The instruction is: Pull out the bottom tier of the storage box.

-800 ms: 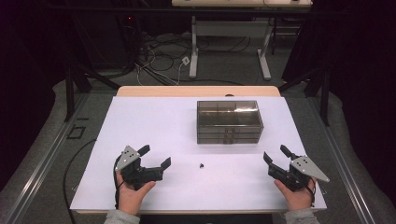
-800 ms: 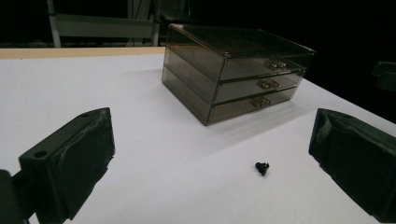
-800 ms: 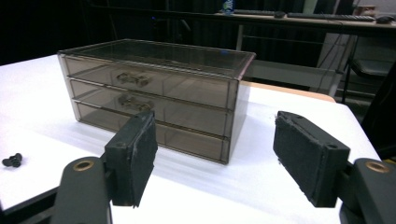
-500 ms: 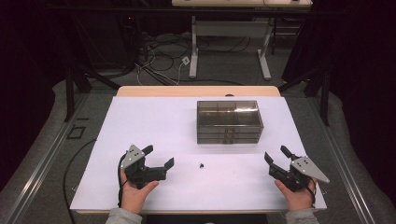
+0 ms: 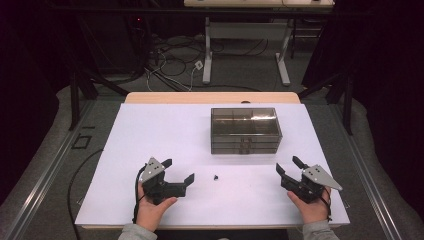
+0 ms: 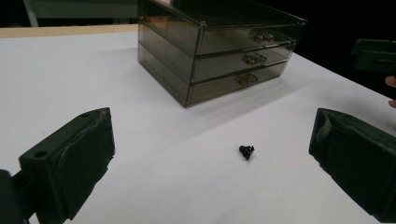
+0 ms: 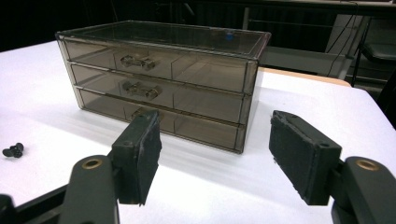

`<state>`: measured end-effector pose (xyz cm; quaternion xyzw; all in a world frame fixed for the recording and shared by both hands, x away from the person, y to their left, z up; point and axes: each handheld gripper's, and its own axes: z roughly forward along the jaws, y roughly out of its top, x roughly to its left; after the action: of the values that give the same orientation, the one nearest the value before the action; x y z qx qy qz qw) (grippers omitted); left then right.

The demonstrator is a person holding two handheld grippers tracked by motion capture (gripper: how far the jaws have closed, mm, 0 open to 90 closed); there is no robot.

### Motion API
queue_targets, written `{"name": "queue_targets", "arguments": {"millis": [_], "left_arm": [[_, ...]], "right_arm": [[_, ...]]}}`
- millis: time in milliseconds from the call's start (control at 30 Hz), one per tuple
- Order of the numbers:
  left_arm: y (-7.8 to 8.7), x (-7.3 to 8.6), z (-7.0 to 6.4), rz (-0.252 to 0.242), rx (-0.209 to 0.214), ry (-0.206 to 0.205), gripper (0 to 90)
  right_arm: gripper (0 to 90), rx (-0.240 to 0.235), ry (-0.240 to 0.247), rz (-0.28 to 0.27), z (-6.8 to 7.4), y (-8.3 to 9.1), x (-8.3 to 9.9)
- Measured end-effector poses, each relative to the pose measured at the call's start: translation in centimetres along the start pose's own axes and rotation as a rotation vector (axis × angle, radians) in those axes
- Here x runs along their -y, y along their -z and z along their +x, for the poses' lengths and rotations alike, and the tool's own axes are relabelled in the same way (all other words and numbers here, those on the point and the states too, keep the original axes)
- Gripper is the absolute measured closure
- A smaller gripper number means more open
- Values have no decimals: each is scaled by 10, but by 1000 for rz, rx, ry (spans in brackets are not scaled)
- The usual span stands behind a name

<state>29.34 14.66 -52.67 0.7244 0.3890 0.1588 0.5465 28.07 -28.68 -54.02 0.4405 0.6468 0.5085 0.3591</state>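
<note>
A smoky transparent three-drawer box (image 5: 245,130) stands at the middle back of the white table (image 5: 150,130), all its drawers shut (image 7: 159,79) (image 6: 219,46). A small black screw-like piece (image 5: 215,177) lies in front of the box, seen also in the left gripper view (image 6: 246,151) and at the left edge of the right gripper view (image 7: 13,150). My left gripper (image 5: 178,170) (image 6: 215,140) is open, just left of the piece, jaws wide and empty. My right gripper (image 5: 287,164) (image 7: 217,154) is open and empty at the front right, facing the box's corner.
The table's wooden far edge (image 5: 210,97) shows behind the white sheet. Beyond it are desk legs and loose cables on the floor (image 5: 175,55). A jaw of the right gripper (image 6: 376,53) juts in at the right of the left gripper view.
My left gripper has shifted a little to the right, toward the small black piece. The right gripper and the box have stayed put.
</note>
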Motion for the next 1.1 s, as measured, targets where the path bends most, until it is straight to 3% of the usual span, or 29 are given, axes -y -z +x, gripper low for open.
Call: {"name": "queue_targets", "arguments": {"millis": [100,367,467,600,700,800,833,900,1000,1100], "left_arm": [[-4,0,-4,12,4,-8,5],[-19,-6,-10,43,5,37,16],[-24,-11,-12,54,3,30,32],[-30,-16,-15,66,1,20,73],[-39,-21,-19,82,-2,9,154],[-48,-22,-23,90,8,28,164],[-50,-22,-23,103,8,8,167],[-55,-21,-24,121,10,5,181],[-60,-21,-26,137,19,8,199],[-69,-23,-29,155,51,-2,275]], "right_arm": [[336,-4,24,6,3,-3,0],[342,-15,53,16,7,-10,0],[343,-26,71,13,6,-10,0],[341,-42,62,16,6,-9,0],[342,-43,61,9,6,-8,0],[341,-40,64,5,5,-7,0],[341,-41,58,8,6,-6,0],[342,-39,51,4,6,-6,0],[342,-34,52,4,4,-6,0],[340,-31,50,7,4,-5,0]]}}
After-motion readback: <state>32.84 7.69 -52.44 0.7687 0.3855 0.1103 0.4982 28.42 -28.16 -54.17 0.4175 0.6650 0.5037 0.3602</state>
